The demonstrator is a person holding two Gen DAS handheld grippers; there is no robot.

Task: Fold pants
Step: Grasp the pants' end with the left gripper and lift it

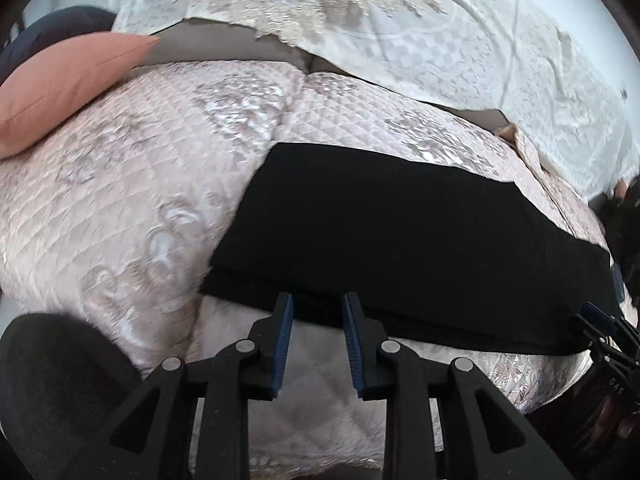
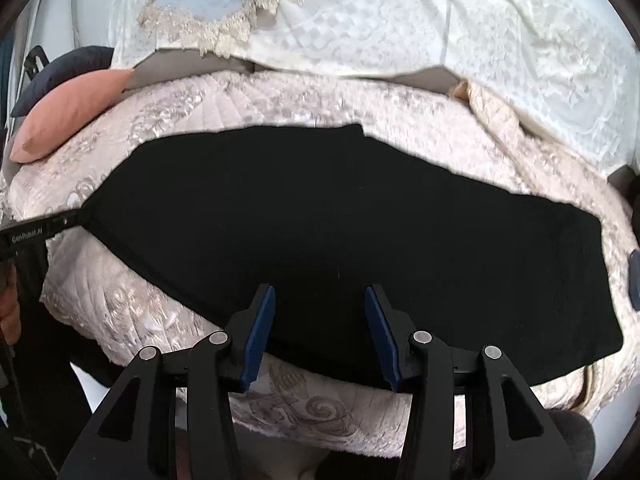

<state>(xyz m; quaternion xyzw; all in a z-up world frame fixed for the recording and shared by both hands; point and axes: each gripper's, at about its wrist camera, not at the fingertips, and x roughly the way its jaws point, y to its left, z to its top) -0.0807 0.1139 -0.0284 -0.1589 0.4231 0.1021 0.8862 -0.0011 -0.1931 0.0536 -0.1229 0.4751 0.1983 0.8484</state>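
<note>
L gripper [image 1: 317,300]: jaws apart, empty, tips at the near edge of the black pants [image 1: 400,232], which lie flat on the quilted cover [image 1: 120,184] ahead and to its right. Pink cushion [image 1: 68,88] far upper left. R gripper [image 2: 320,294]: jaws apart, empty, pants just ahead. Fabric prob soft, light, limp; grab the near edge, both layers.
</note>
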